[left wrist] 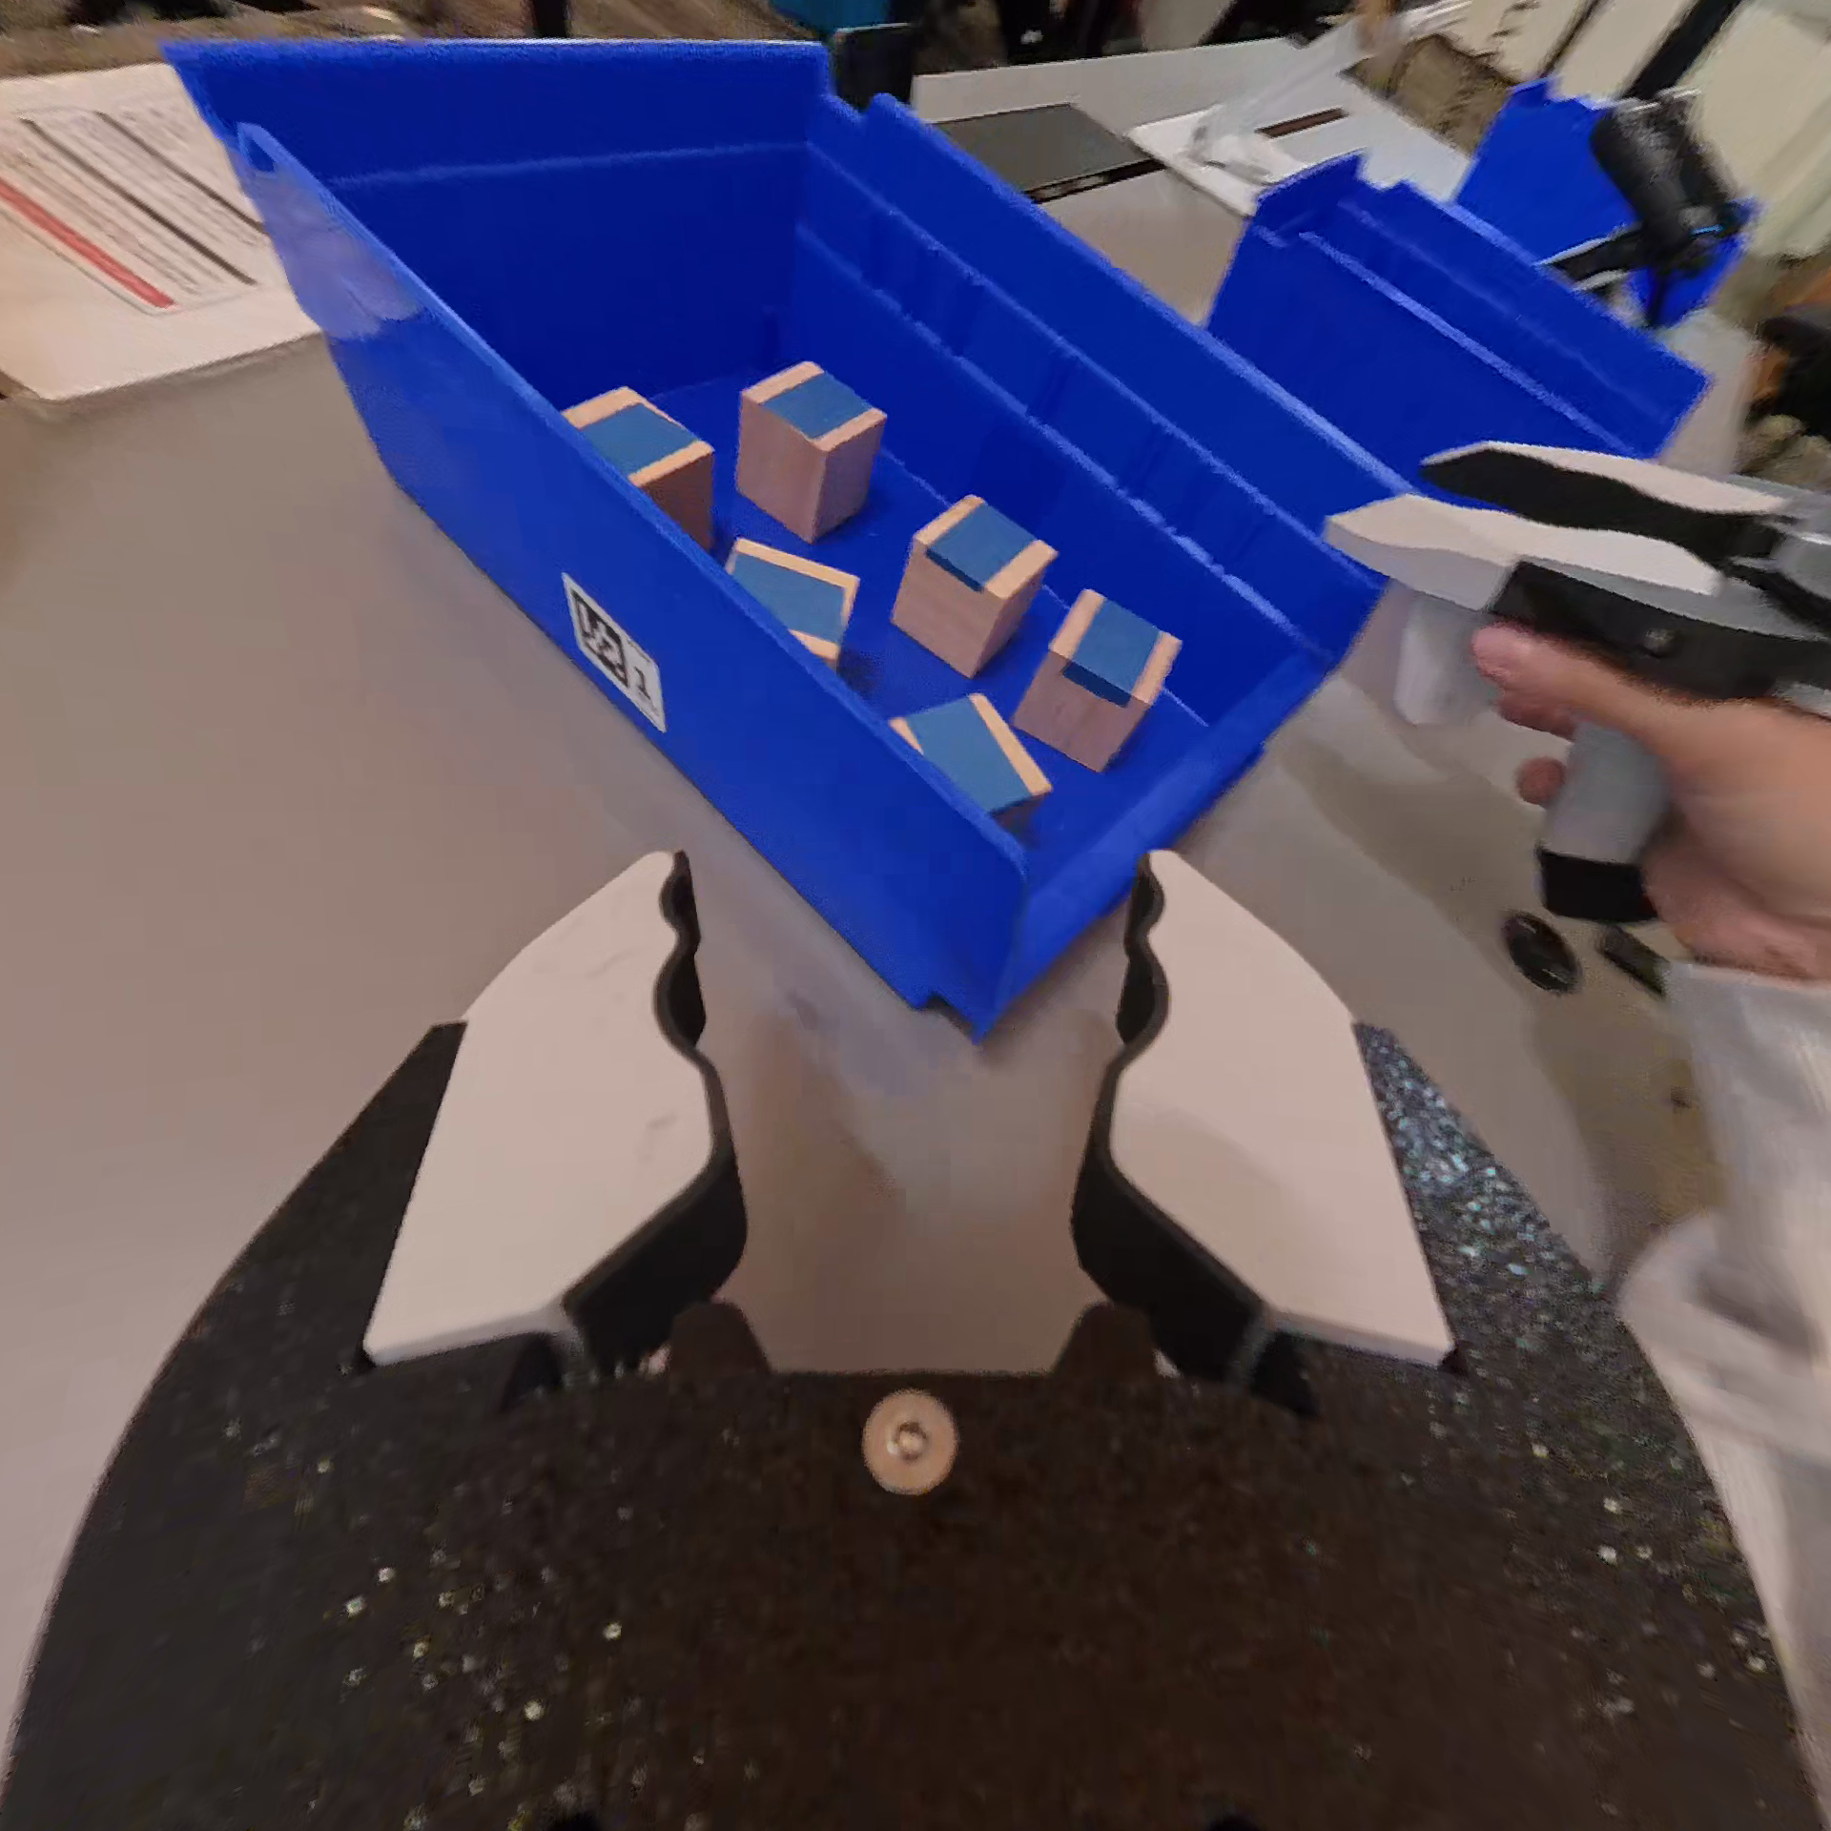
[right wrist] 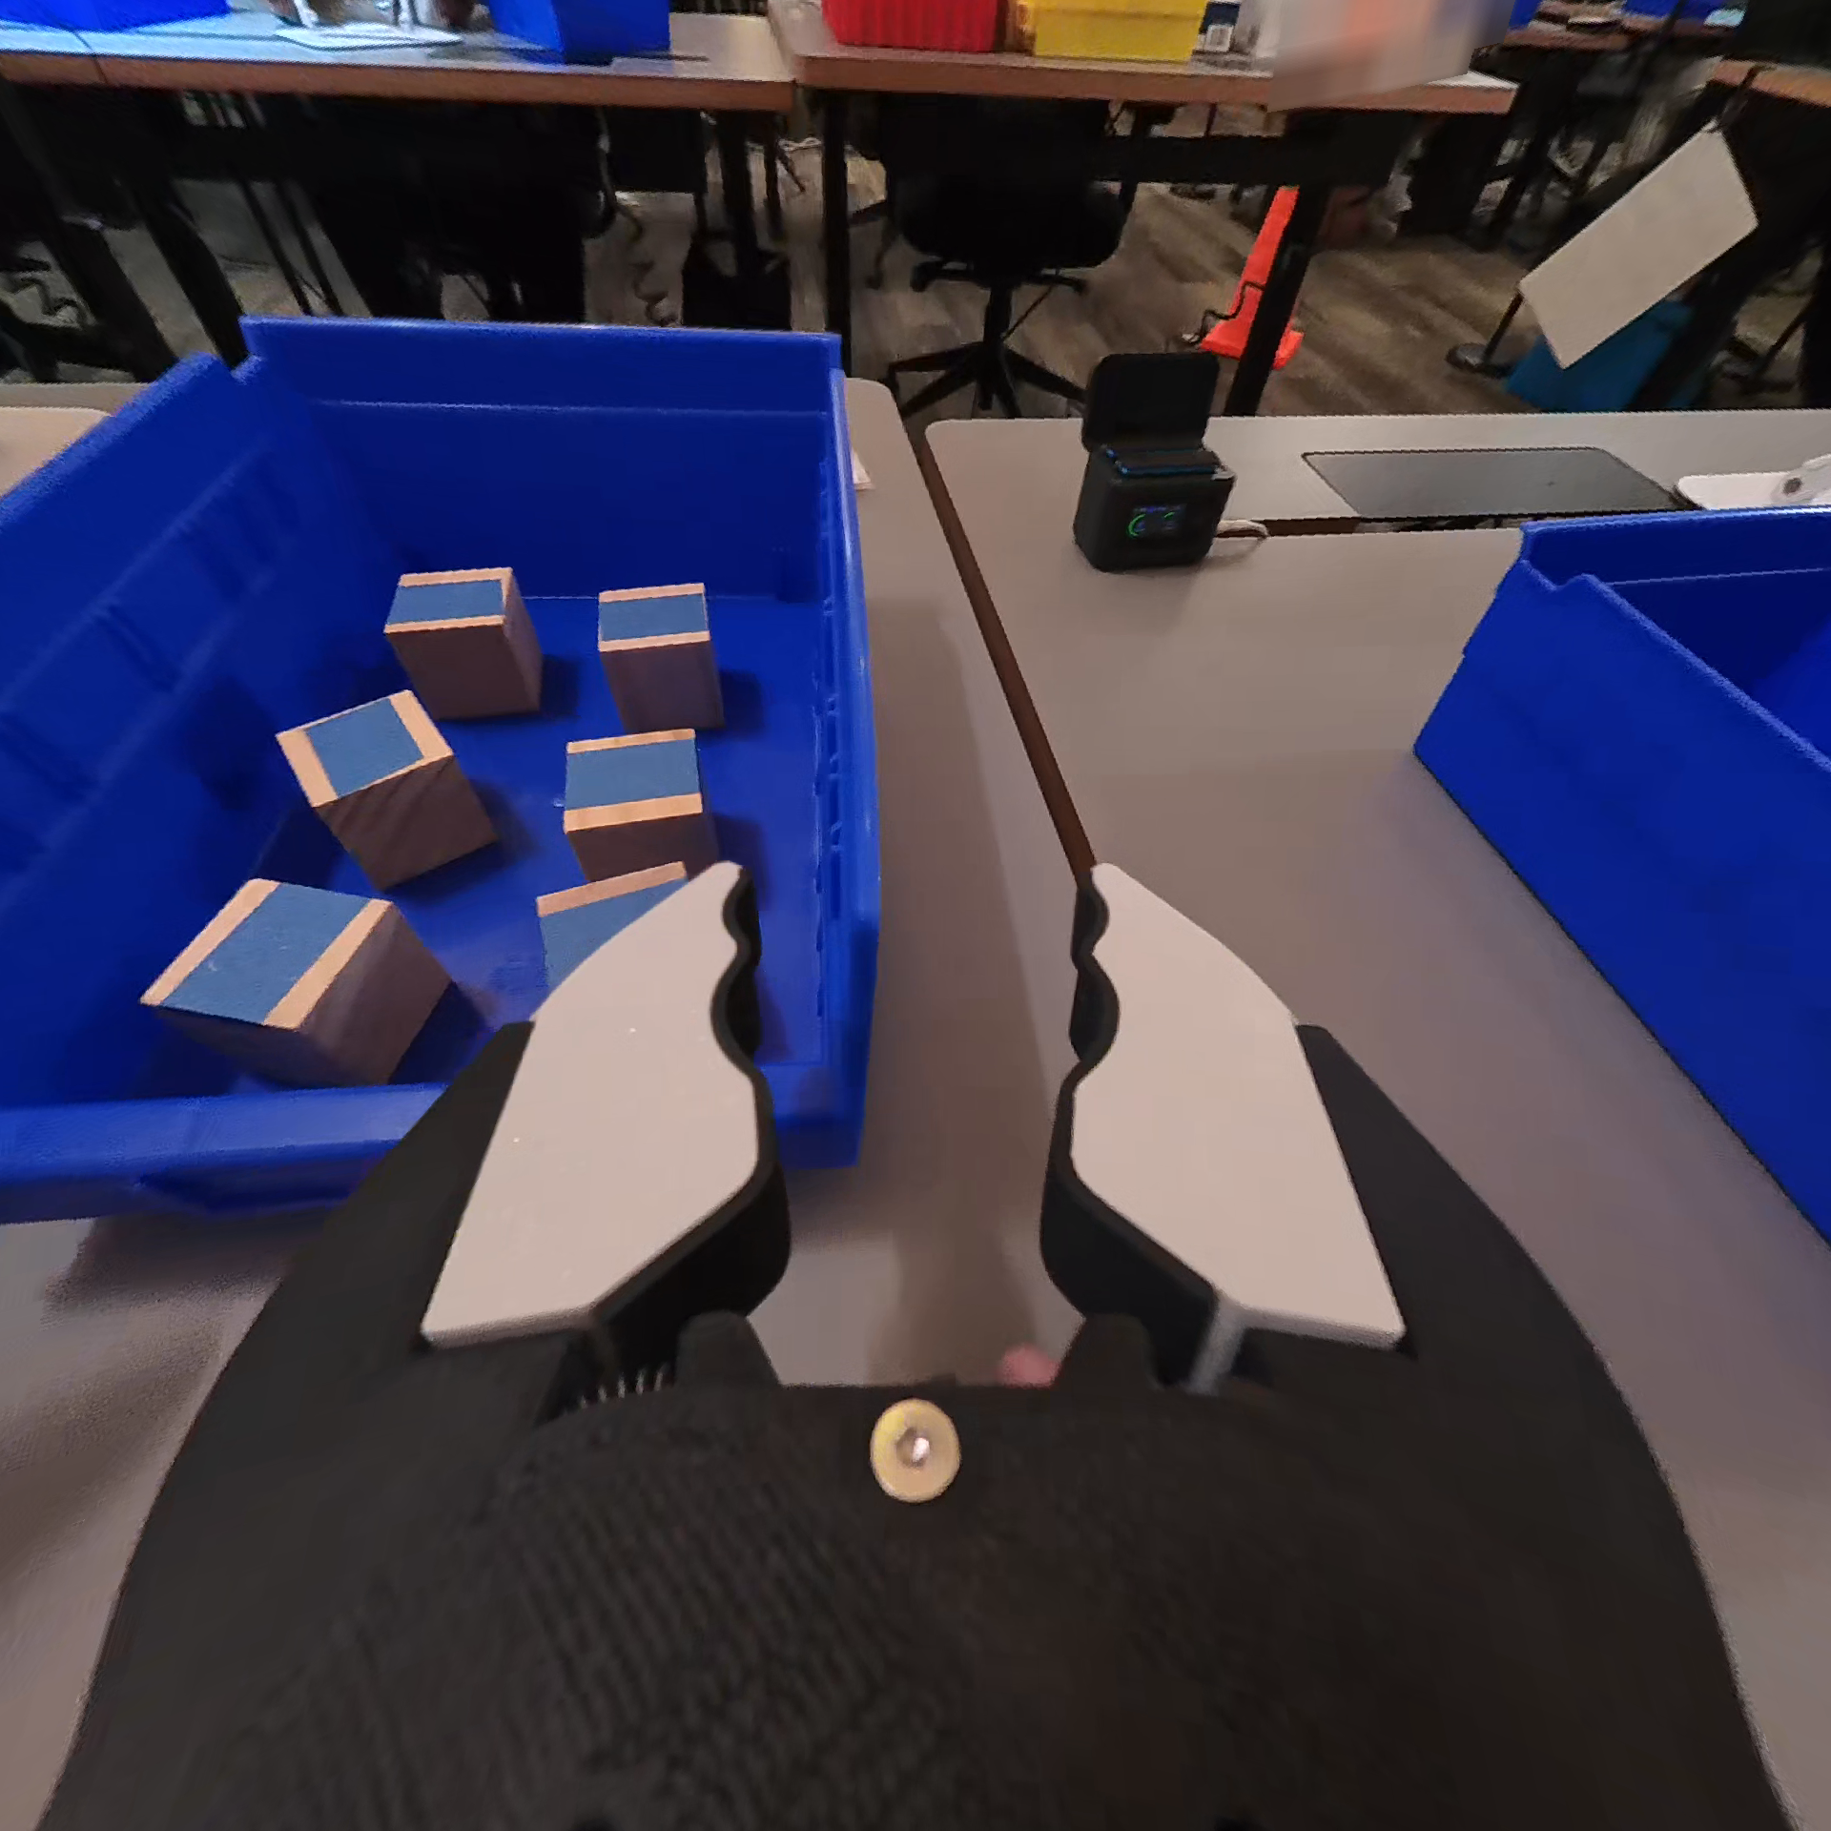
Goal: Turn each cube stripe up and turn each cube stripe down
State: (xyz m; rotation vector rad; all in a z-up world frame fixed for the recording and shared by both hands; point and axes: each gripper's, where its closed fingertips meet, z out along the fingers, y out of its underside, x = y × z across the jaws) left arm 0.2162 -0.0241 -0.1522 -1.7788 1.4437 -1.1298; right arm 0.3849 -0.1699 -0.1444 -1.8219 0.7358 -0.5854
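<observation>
Several wooden cubes (left wrist: 807, 446) with a blue stripe on the top face stand in a blue bin (left wrist: 515, 297) on the grey table. They also show in the right wrist view (right wrist: 634, 803), in the same bin (right wrist: 852, 793). My left gripper (left wrist: 912, 882) is open and empty, just short of the bin's near corner. My right gripper (right wrist: 912, 882) is open and empty, above the table beside the bin's right wall; its left finger (right wrist: 634, 1070) overlaps the bin's near right corner. The right gripper also shows in the left wrist view (left wrist: 1387, 495), held by a hand.
A second blue bin (right wrist: 1625, 793) sits on the right; it also shows in the left wrist view (left wrist: 1437, 327). A small black charger box (right wrist: 1154, 495) and a dark pad (right wrist: 1486, 481) lie behind. Papers (left wrist: 109, 218) lie at far left. A table seam (right wrist: 1001, 654) runs between the bins.
</observation>
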